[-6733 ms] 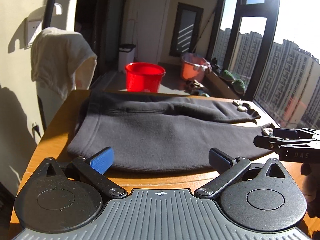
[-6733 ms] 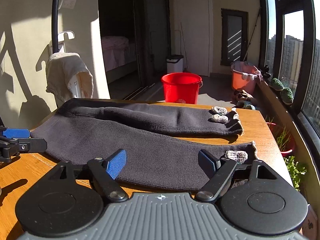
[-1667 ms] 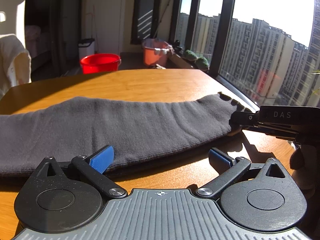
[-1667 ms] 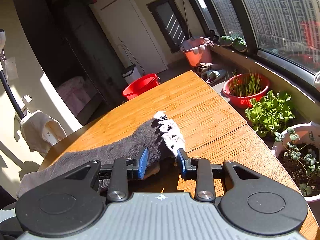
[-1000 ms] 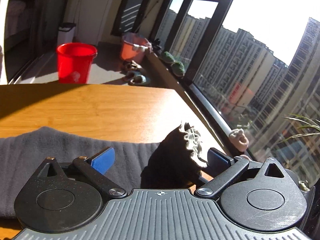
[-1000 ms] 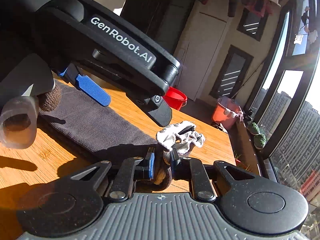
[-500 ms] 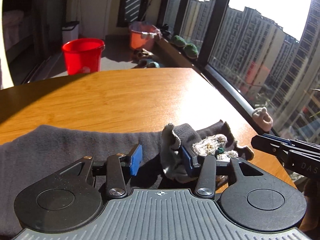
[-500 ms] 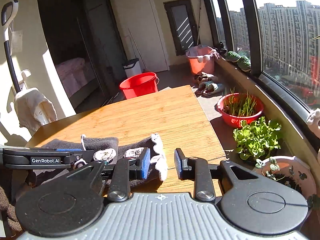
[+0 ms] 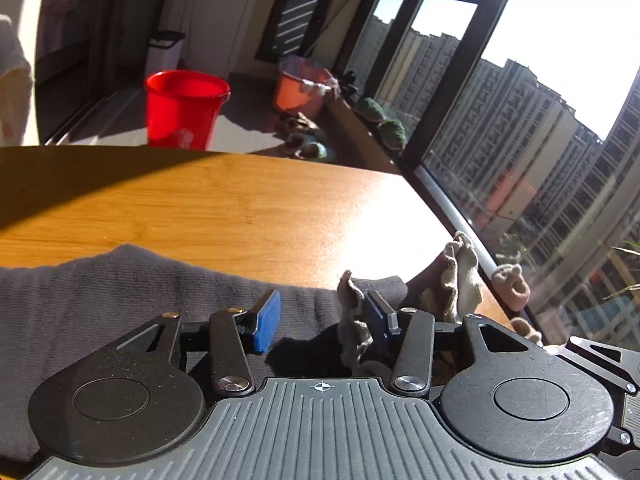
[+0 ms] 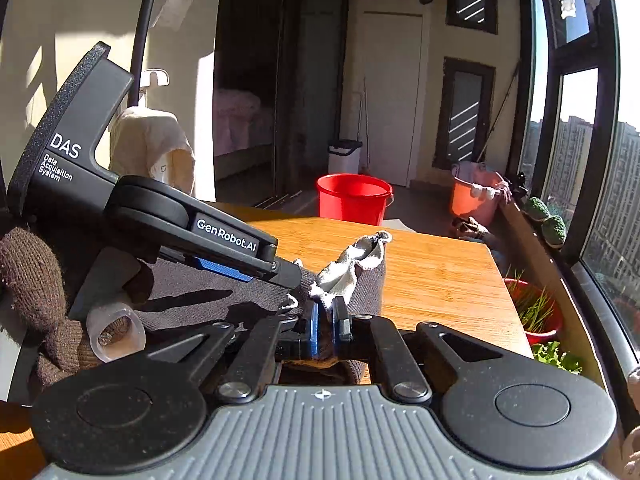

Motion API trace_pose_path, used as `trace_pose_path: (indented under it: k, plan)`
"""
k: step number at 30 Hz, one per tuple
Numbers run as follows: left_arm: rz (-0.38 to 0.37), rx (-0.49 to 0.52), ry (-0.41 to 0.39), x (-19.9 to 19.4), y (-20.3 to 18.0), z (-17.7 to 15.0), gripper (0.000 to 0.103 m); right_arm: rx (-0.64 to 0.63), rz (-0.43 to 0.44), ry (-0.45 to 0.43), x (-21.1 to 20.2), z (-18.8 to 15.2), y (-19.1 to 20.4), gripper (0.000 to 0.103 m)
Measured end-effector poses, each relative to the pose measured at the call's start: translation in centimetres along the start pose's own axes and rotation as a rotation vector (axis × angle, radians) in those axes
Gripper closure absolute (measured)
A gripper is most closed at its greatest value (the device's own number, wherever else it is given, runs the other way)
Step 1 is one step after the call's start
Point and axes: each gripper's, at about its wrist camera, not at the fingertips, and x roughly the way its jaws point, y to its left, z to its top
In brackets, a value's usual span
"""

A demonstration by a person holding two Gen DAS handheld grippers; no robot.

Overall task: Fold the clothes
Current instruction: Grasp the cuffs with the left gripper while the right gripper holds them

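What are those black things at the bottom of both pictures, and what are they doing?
Each one is a tool a person holds, with two fingers that pinch. A small camera sits on each, so each picture looks out along its own fingers. One picture is from the left tool, the other from the right tool. On the wooden table lies grey clothing with pale frilly ends. The right tool is pinching one frilly end. The left tool is open, with another end against one finger. Behind the table stands a red bucket.
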Motion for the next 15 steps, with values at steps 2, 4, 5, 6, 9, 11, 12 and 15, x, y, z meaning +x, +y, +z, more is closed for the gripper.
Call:
trace_pose_path:
  k: [2,4,5,6,9,11,12,15]
  plan:
    - [-0.016,-0.009,-0.033,-1.3,0.1,0.6,0.042,-0.078,0.01,0.037,1.0,-0.6,2.2,0.096]
    - [-0.03,0.013,-0.041,-1.9,-0.5,1.0,0.041,-0.131,-0.005,0.049,1.7,-1.1,3.5,0.096]
    - [-0.022,0.046,-0.035,-1.7,-1.2,0.9,0.042,-0.146,-0.017,0.045,1.8,-1.1,3.8,0.096]
    - [-0.001,0.08,-0.025,-1.2,-1.8,0.8,0.043,-0.144,-0.021,0.045,1.8,-0.8,3.8,0.096]
    - [0.084,0.151,0.025,1.4,-2.4,-0.1,0.055,-0.061,0.012,0.048,1.1,-0.5,2.4,0.092]
    - [0.106,0.18,0.021,2.1,-2.3,-0.9,0.055,0.052,0.06,0.037,-0.1,-0.5,0.4,0.089]
    - [0.117,0.195,0.02,2.4,-2.2,-1.3,0.055,0.121,0.084,0.03,-0.8,-0.6,-0.8,0.081]
    - [0.129,0.207,0.02,2.9,-2.4,-1.6,0.055,0.394,0.106,0.01,-1.6,-1.2,-5.1,0.062]
